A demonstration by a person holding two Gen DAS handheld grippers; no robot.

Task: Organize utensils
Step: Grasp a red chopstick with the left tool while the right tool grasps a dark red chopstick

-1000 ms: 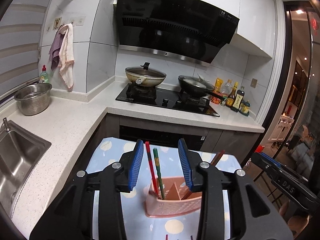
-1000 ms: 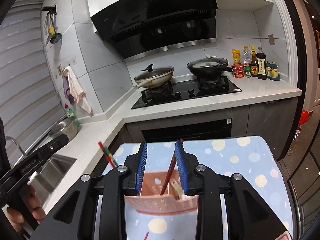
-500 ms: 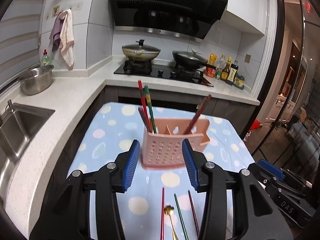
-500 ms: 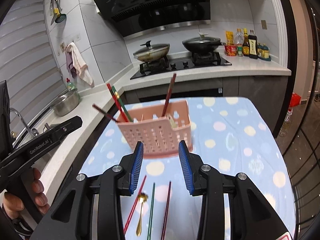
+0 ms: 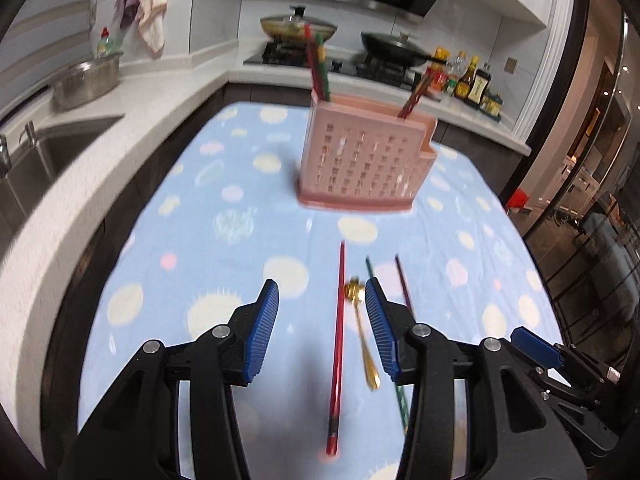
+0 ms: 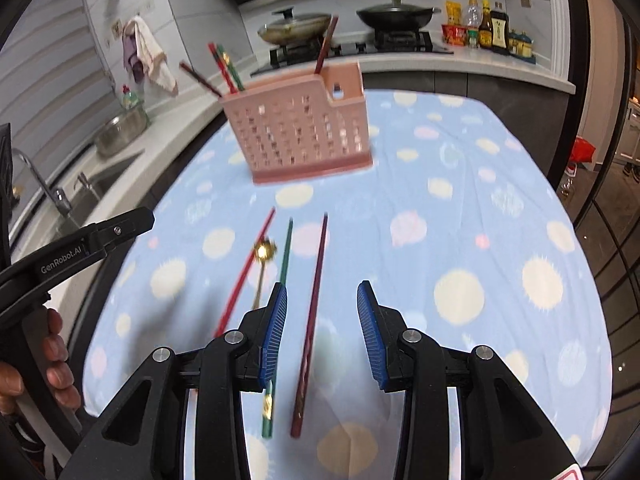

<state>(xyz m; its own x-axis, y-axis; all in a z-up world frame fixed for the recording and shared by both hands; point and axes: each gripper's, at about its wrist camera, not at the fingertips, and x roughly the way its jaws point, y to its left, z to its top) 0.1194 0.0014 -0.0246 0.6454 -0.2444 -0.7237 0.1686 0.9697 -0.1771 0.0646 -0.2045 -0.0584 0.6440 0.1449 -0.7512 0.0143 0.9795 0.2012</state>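
A pink perforated utensil holder (image 5: pixel 366 156) stands on the blue dotted cloth and holds several chopsticks; it also shows in the right wrist view (image 6: pixel 300 136). In front of it lie a red chopstick (image 5: pixel 338 344), a gold spoon (image 5: pixel 362 328), a green chopstick (image 6: pixel 280 300) and a dark red chopstick (image 6: pixel 312 320). My left gripper (image 5: pixel 320 324) is open and empty above the red chopstick and spoon. My right gripper (image 6: pixel 322 330) is open and empty above the dark red chopstick.
The cloth-covered table (image 6: pixel 480 200) has a white counter with a sink (image 5: pixel 48 152) to its left and a steel bowl (image 5: pixel 86 82). A stove with pans (image 6: pixel 344 24) and sauce bottles (image 6: pixel 488 28) stand behind. A doorway (image 5: pixel 580 160) is to the right.
Both grippers have pulled back and tilted down from the holder, so the loose chopsticks and spoon now lie between their fingers. Both stayed open.
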